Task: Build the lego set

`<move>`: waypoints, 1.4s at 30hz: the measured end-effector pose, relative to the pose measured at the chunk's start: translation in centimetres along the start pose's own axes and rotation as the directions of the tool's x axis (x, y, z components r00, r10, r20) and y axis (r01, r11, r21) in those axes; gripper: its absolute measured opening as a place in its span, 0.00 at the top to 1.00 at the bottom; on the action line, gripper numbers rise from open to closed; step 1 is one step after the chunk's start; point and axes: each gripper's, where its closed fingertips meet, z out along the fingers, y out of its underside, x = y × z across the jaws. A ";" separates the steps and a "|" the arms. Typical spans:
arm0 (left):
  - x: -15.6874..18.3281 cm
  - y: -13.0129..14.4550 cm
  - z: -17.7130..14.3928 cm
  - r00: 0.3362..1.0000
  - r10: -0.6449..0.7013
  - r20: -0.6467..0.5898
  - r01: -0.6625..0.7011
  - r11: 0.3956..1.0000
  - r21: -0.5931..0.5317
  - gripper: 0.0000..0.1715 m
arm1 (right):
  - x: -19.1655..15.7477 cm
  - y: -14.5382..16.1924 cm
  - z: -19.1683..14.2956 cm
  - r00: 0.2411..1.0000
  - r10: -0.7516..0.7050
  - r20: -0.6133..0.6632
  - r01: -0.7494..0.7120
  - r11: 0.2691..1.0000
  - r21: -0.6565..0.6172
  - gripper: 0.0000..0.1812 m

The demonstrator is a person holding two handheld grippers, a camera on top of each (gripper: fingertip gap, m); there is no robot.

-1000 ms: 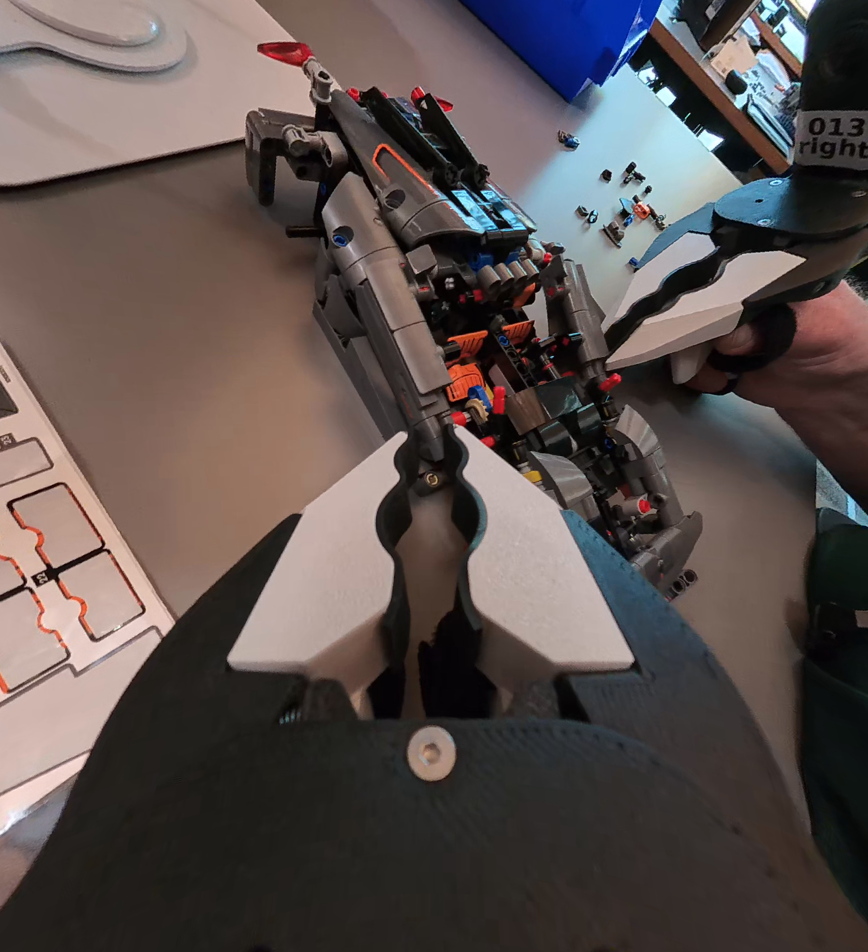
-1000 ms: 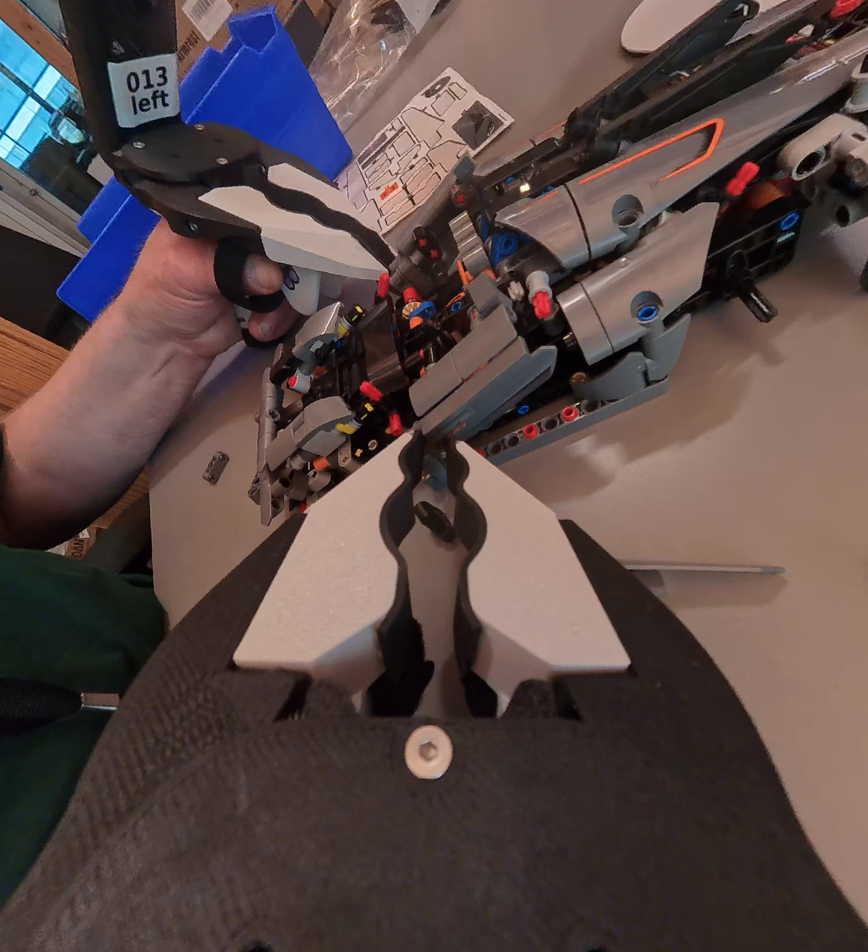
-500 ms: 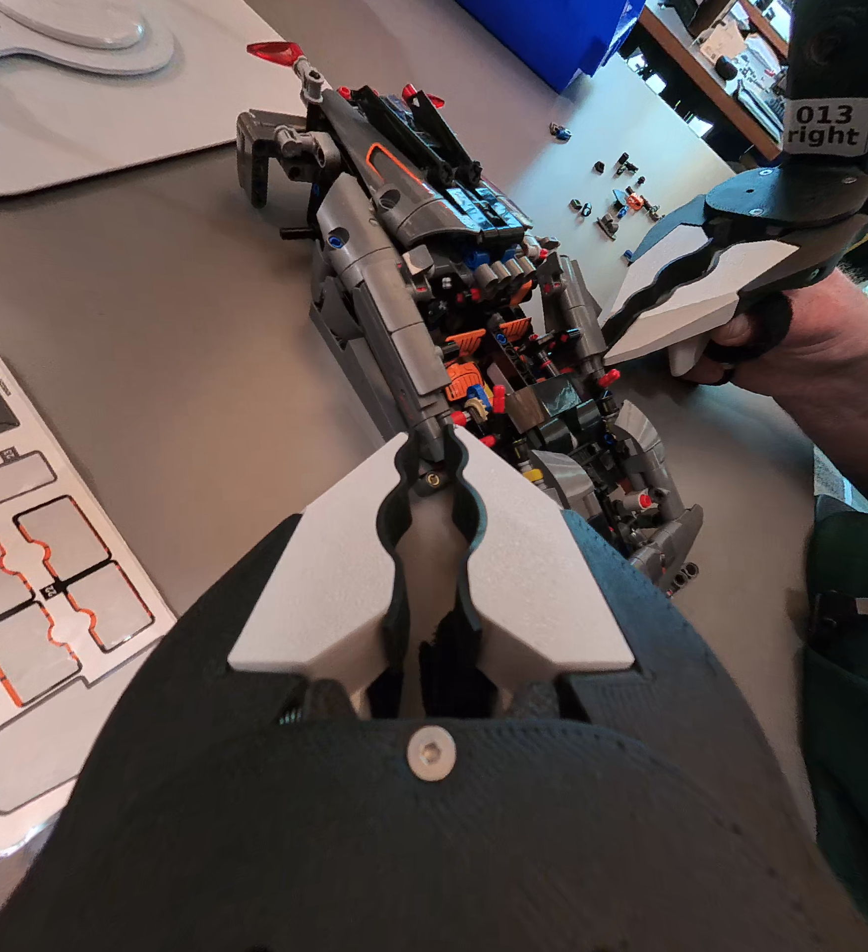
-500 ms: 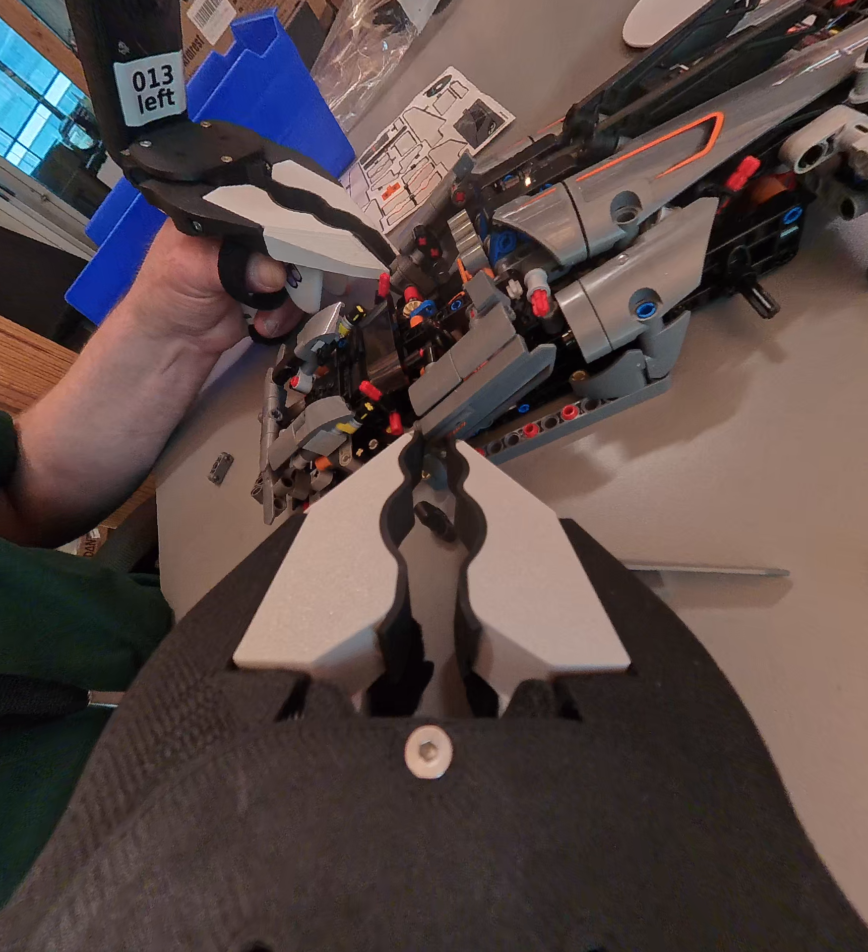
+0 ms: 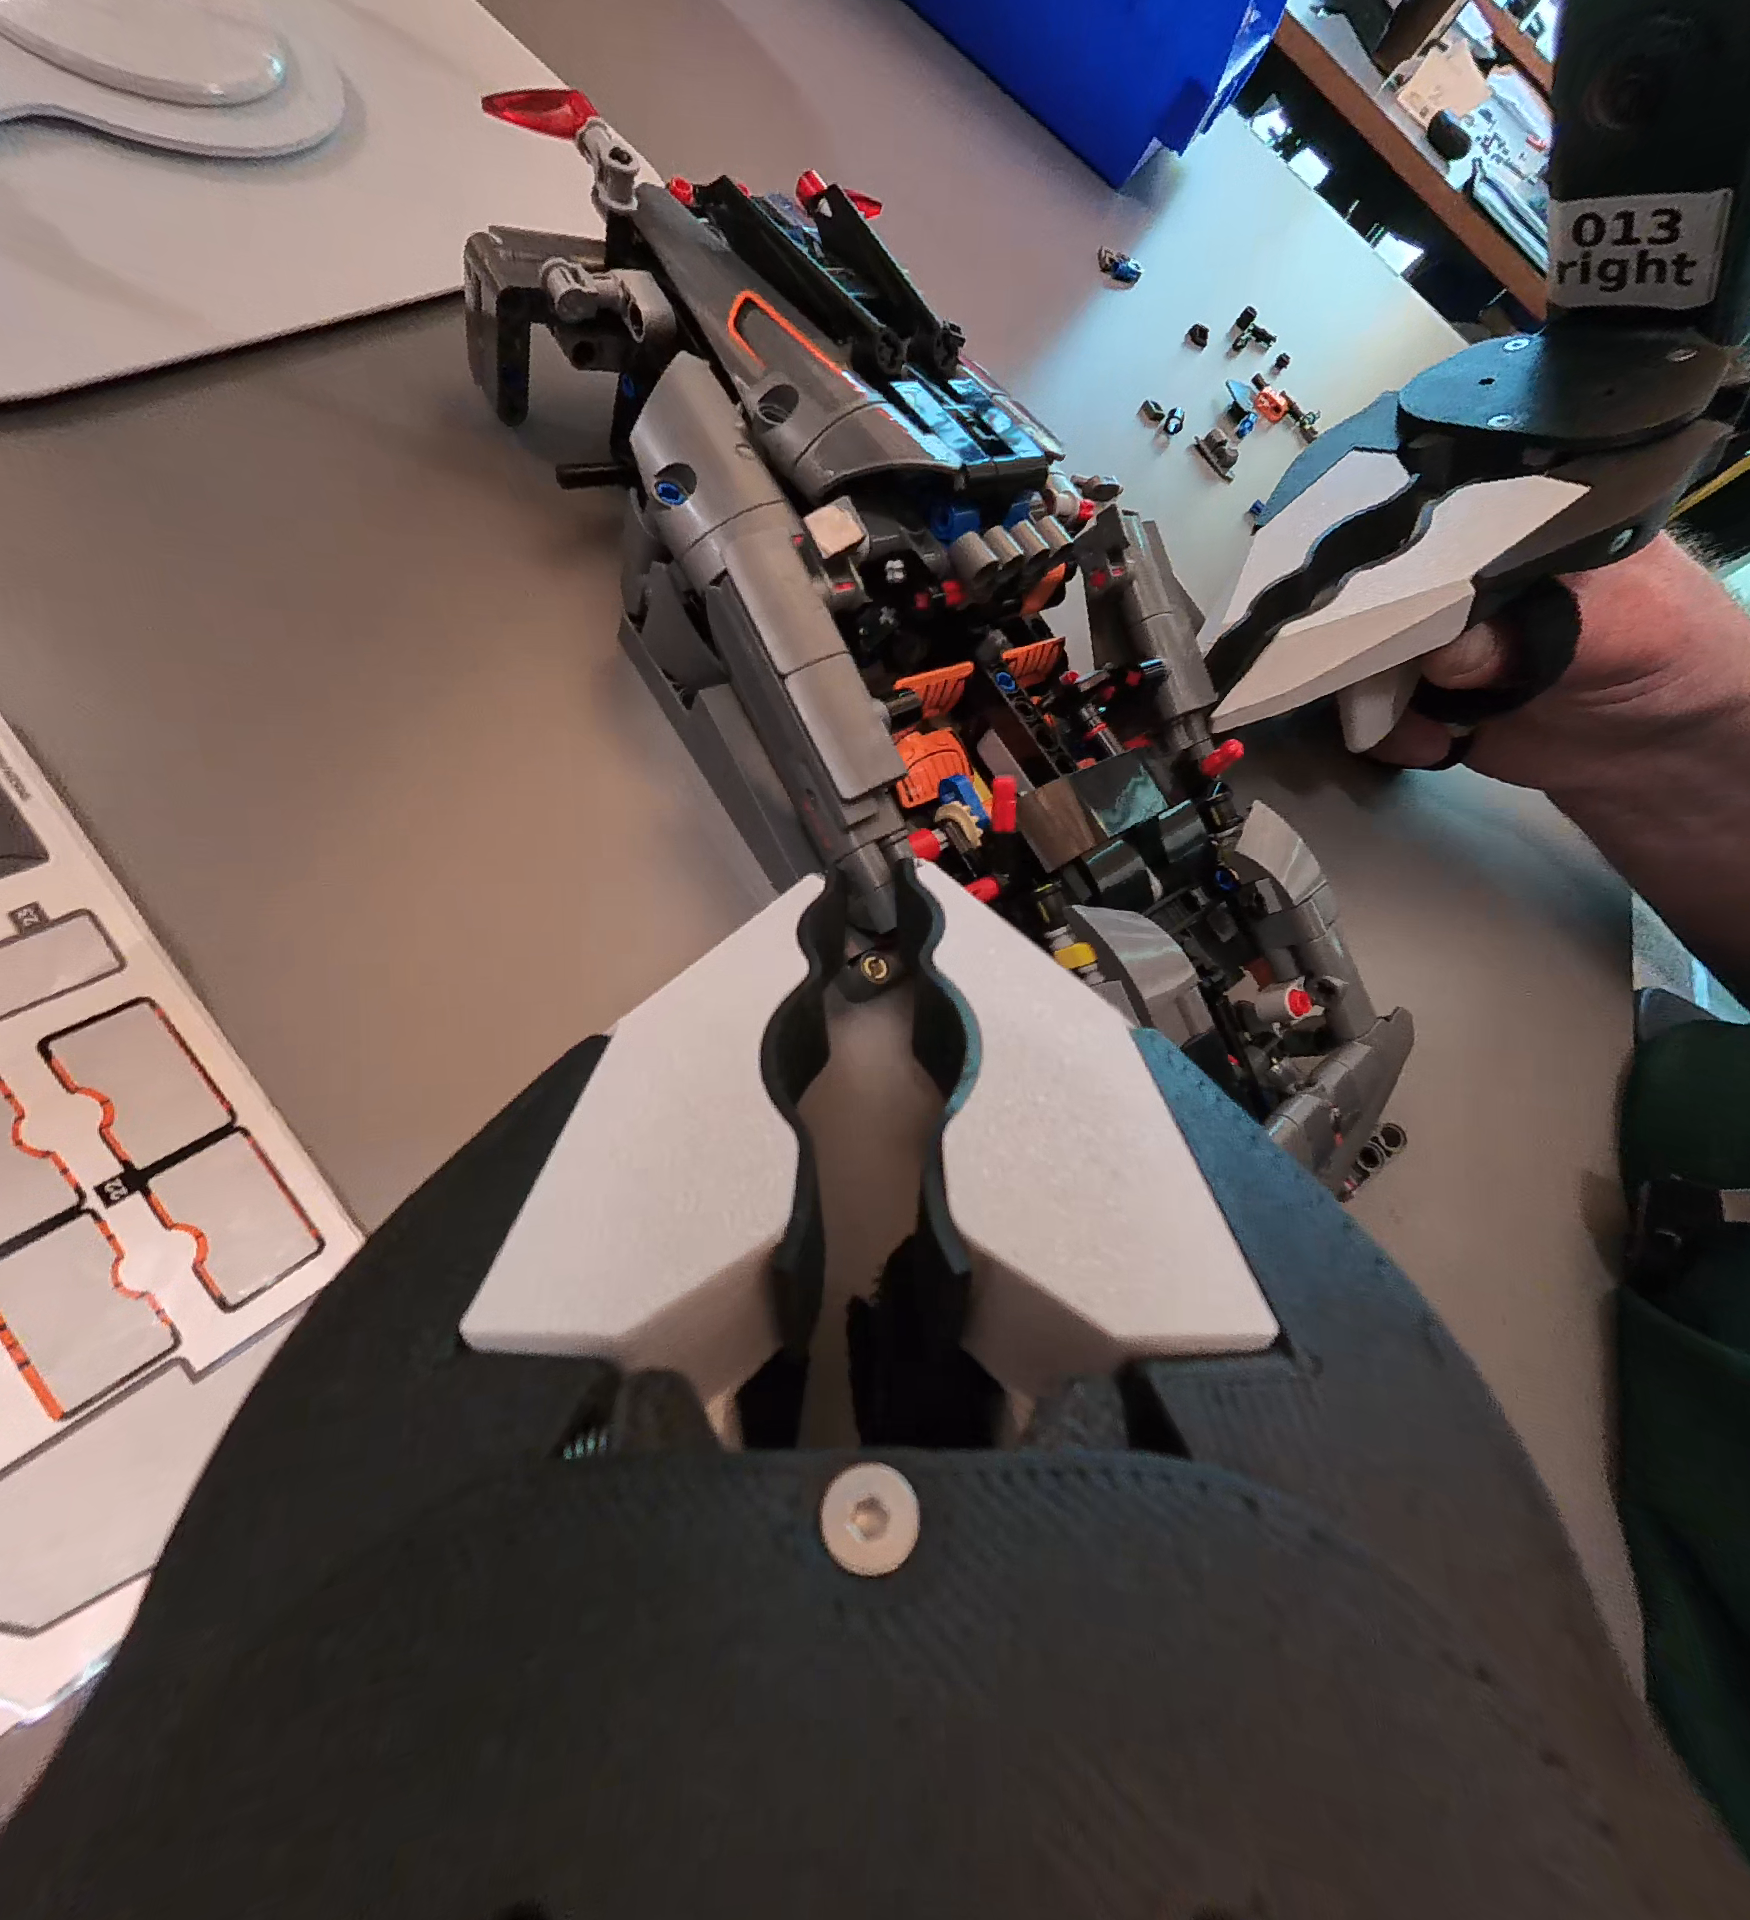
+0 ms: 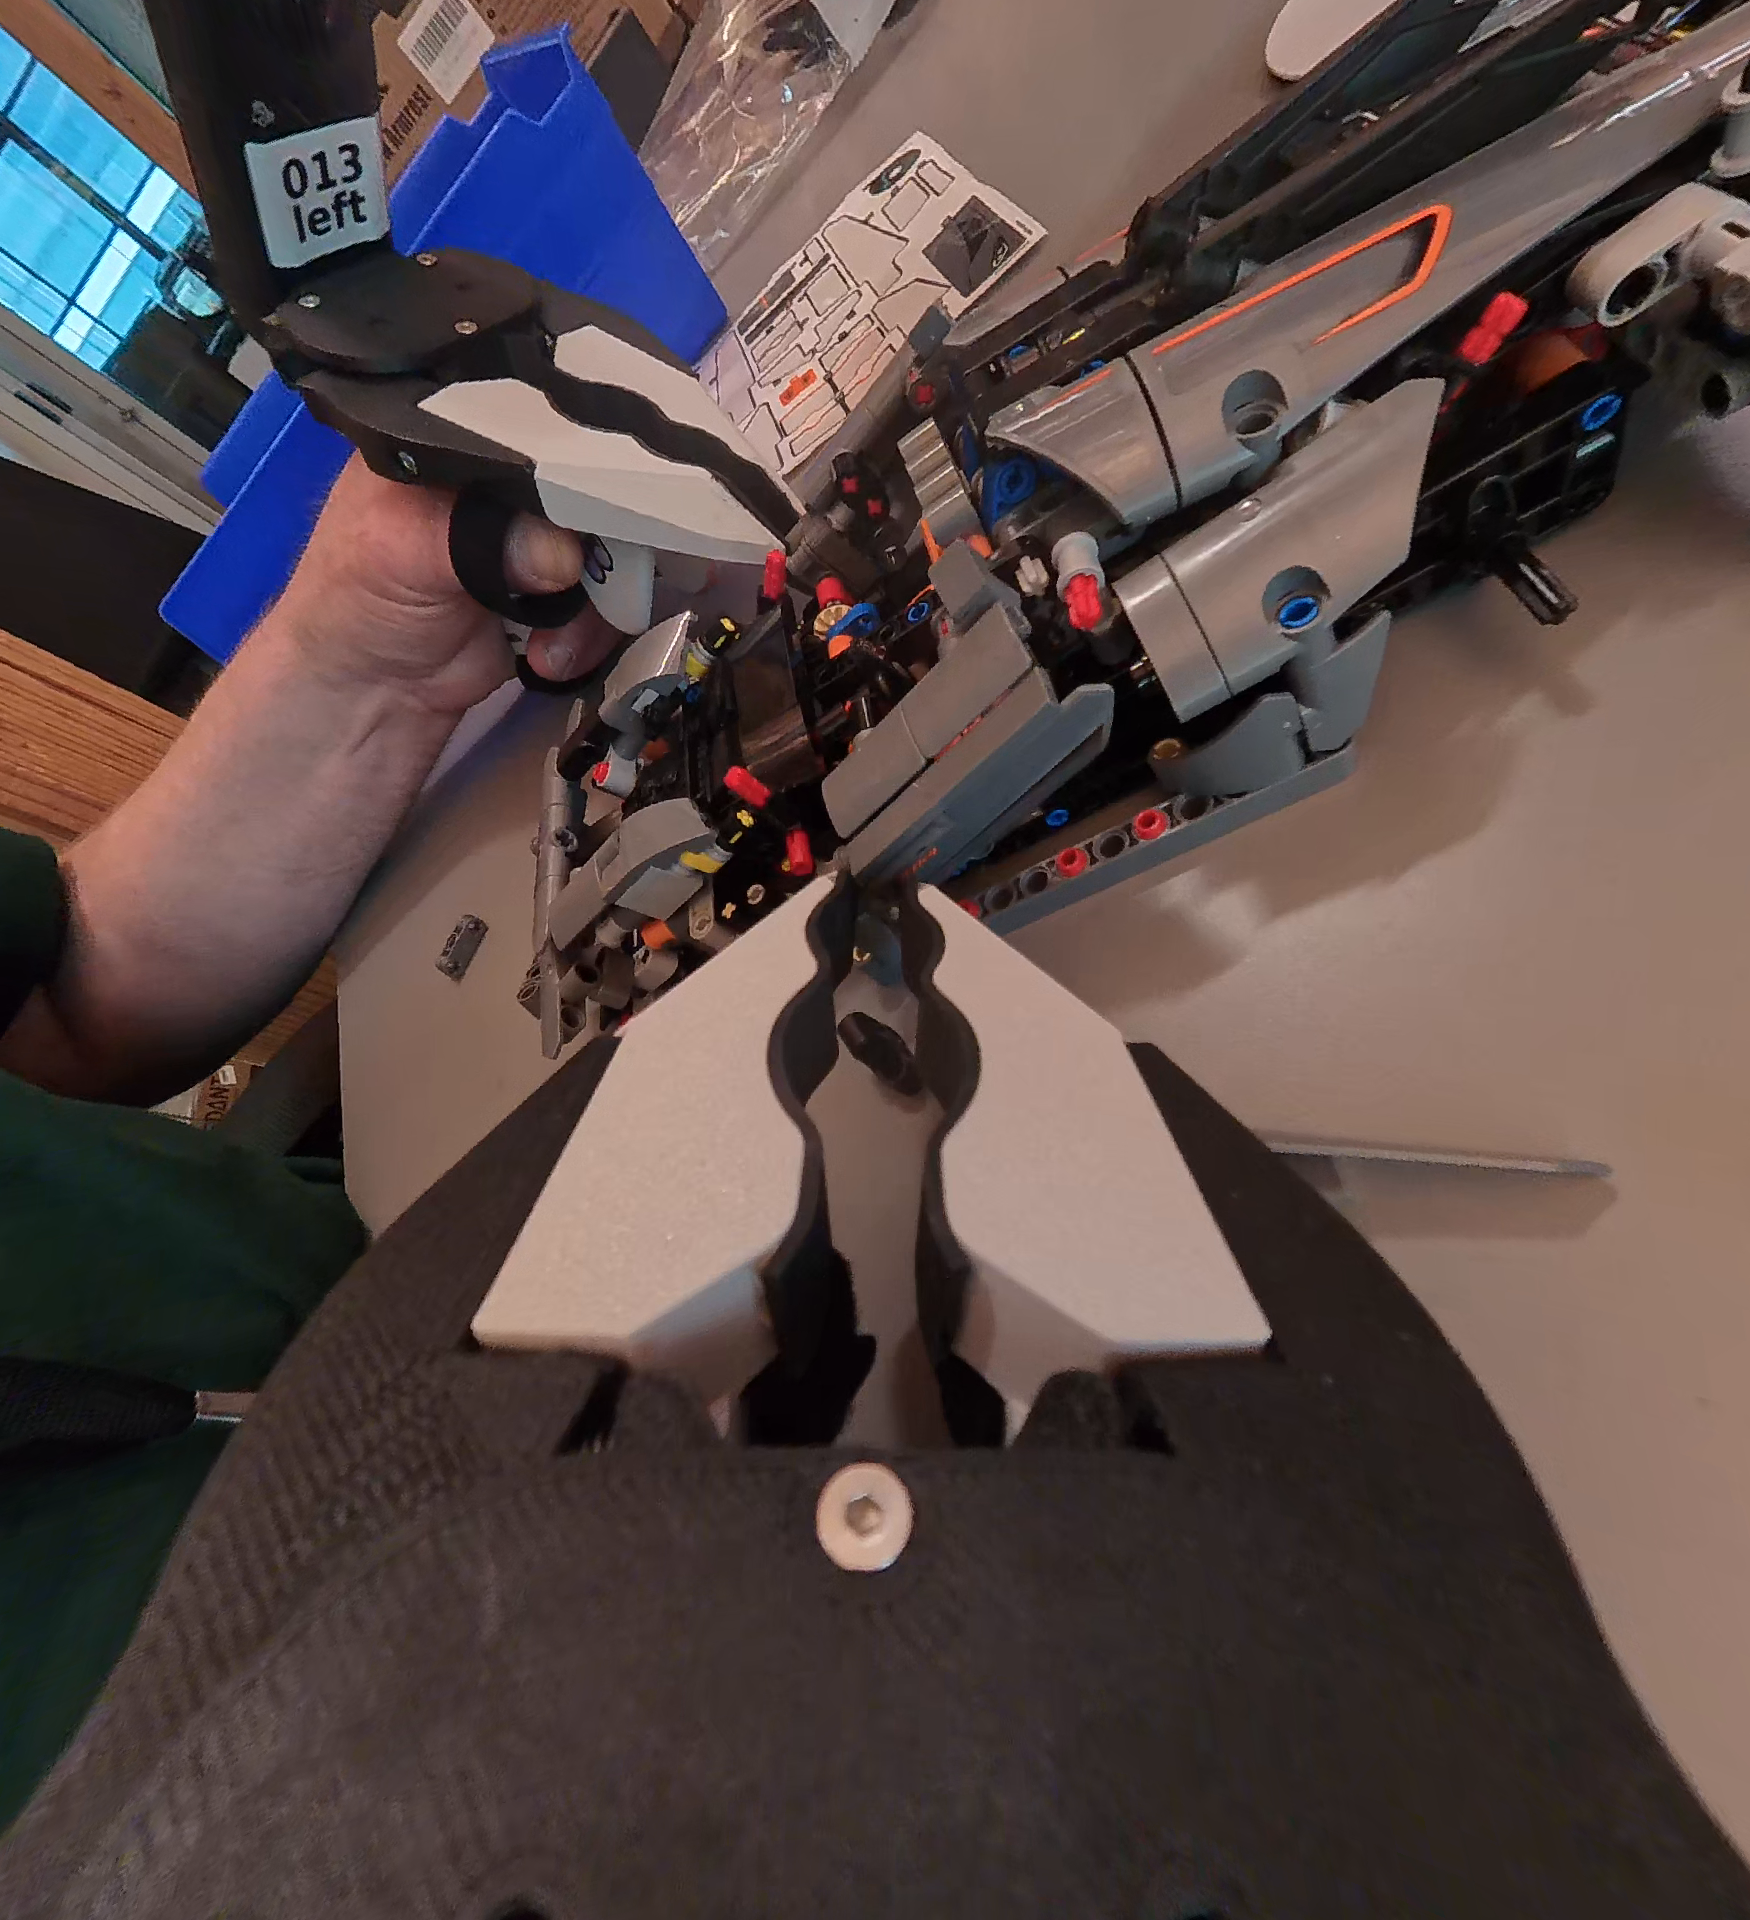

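A long grey, black and orange lego model (image 5: pixel 777 540) lies on the grey table; it also shows in the right wrist view (image 6: pixel 1266 436). My left gripper (image 5: pixel 876 904) is shut on the near end of the model's long grey side panel. It shows in the right wrist view (image 6: pixel 788 525), pinching the model's far side. My right gripper (image 6: pixel 866 904) is shut on the near end of a grey panel on the model's other side. A small black pin (image 6: pixel 876 1049) shows between its fingers. In the left wrist view, the right gripper (image 5: pixel 1214 707) touches the model's right panel.
A sticker sheet (image 5: pixel 71 1143) lies left of the model, also in the right wrist view (image 6: pixel 881 301). A white board (image 5: pixel 123 239) is at the far left. Loose small pieces (image 5: pixel 1224 416) lie beyond the model. Blue bins (image 6: pixel 538 229), a small grey piece (image 6: pixel 460 945) and a thin metal strip (image 6: pixel 1422 1153) lie nearby. The left gripper's tips are roughly 12 cm from the right gripper's.
Both grippers keep their hold on the model. The views have shifted only slightly; the model sits a little differently in the frames.
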 end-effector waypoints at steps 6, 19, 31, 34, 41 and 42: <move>0.0 0.1 -0.1 1.000 -0.019 -0.007 0.018 1.000 -0.003 0.95 | 0.0 -0.1 0.0 1.000 0.002 0.002 -0.002 1.000 0.002 0.97; 1.4 1.6 -1.3 0.993 -0.098 0.071 0.095 0.994 0.050 0.95 | 1.0 -1.2 0.5 1.000 0.004 0.027 -0.004 1.000 -0.004 0.97; 4.6 2.9 -1.0 0.991 -0.126 0.037 0.123 0.990 0.063 0.96 | 2.4 -2.3 0.3 0.999 0.016 0.040 -0.016 1.000 0.000 0.95; 4.7 2.9 -1.0 0.992 -0.120 0.032 0.118 0.991 0.063 0.96 | 2.4 -2.3 0.2 0.999 0.020 0.048 -0.020 1.000 0.003 0.95; 4.9 2.8 -1.1 0.991 -0.132 -0.006 0.132 0.989 0.068 0.93 | 2.4 -2.5 0.1 0.997 0.039 0.071 -0.040 0.999 0.014 0.94; 5.0 2.8 -1.2 0.991 -0.134 -0.013 0.134 0.988 0.074 0.93 | 2.4 -2.6 0.1 0.997 0.041 0.072 -0.043 0.999 0.015 0.94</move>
